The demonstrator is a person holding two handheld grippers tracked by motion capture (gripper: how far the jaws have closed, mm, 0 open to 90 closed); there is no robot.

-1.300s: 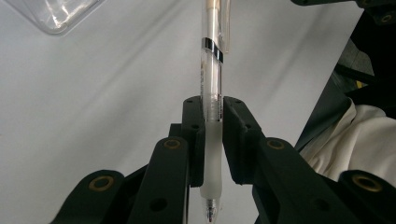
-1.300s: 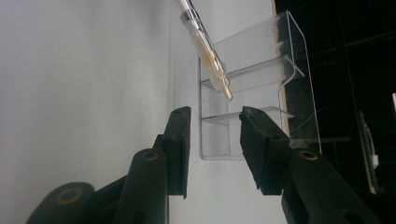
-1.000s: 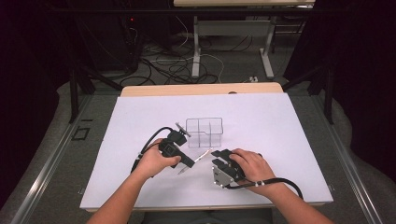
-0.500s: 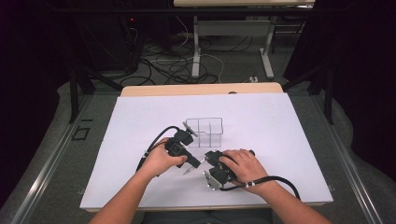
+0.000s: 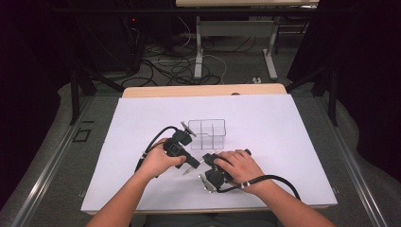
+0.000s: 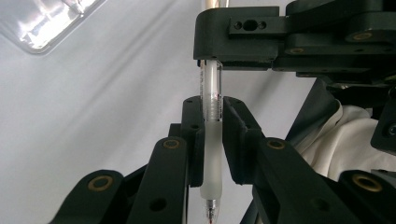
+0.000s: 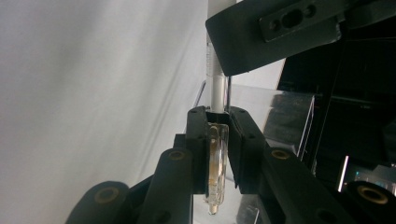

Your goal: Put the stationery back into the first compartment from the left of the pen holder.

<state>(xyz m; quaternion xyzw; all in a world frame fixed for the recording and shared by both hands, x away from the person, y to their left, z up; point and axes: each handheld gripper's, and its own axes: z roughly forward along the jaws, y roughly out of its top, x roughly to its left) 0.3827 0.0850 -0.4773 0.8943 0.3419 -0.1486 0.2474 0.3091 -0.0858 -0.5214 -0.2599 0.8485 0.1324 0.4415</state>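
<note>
Right gripper (image 7: 217, 140) clamped on clear pen cap (image 7: 216, 163) (left gripper (image 7: 280, 32) opposite)

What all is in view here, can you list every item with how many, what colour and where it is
pen: one, clear barrel with frosted grip, held between both grippers above the sheet
organiser tray: one, clear plastic with compartments, on the sheet just beyond the grippers
sheet: one, white, covering most of the table
table: one, light wood, its far edge showing past the sheet
cables: several, black and white, on the floor beyond the table
desk legs: two, grey, on the floor at the back
left gripper: one, black, shut on the pen's frosted grip
right gripper: one, black, jaws just closed, shut on the pen's clear end
hands: two, one on each gripper, near edge of the table
</note>
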